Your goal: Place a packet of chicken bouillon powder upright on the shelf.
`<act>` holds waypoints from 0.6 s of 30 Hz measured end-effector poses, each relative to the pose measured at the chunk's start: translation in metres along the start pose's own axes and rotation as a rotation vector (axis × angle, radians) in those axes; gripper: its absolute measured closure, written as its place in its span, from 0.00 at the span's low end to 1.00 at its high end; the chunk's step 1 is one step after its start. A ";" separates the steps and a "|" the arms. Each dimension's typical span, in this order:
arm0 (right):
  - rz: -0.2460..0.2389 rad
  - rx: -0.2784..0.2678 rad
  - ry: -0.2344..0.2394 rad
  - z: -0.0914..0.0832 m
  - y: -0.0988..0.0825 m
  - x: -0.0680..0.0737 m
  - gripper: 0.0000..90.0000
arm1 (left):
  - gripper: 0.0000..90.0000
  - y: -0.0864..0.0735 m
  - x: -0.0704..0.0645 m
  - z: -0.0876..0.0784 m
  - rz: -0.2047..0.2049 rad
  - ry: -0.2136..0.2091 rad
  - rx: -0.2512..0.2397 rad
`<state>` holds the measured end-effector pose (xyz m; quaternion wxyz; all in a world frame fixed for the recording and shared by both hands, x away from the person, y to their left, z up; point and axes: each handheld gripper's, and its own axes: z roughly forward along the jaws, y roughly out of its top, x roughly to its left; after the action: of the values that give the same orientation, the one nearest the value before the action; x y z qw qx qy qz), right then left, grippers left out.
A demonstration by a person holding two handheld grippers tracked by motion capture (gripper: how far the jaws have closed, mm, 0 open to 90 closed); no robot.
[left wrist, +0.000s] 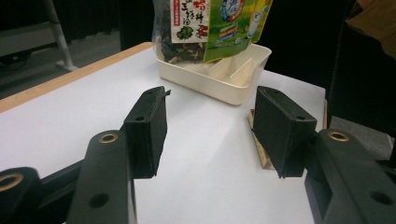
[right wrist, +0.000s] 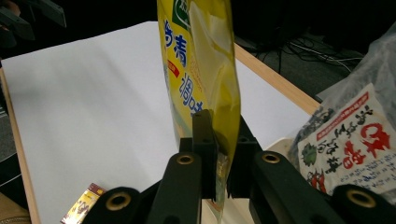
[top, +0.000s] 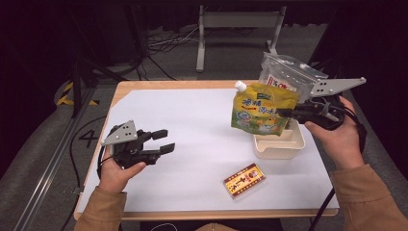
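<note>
My right gripper (top: 288, 113) has its fingers (right wrist: 204, 135) clamped on the edge of a yellow spouted pouch (top: 262, 109), which hangs upright in the air above the cream tray (top: 284, 150) at the right side of the white surface (top: 202, 144). Just behind the pouch, a clear bag with red lettering (top: 284, 72) stands in the tray's far end. My left gripper (top: 161, 141) rests low over the left part of the surface, its fingers (left wrist: 148, 126) spread apart with nothing between them. A small red and gold box (top: 244, 181) lies flat near the front edge, apart from the tray.
</note>
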<state>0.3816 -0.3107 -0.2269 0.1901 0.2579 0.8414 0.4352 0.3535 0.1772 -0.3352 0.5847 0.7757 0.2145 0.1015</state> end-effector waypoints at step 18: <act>0.065 0.001 -0.067 -0.010 -0.014 -0.030 0.94 | 0.49 -0.002 0.006 -0.005 -0.022 0.065 -0.007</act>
<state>0.3965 -0.3413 -0.2300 0.2040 0.2997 0.8260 0.4316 0.3565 0.1847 -0.3358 0.5813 0.7676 0.2413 0.1210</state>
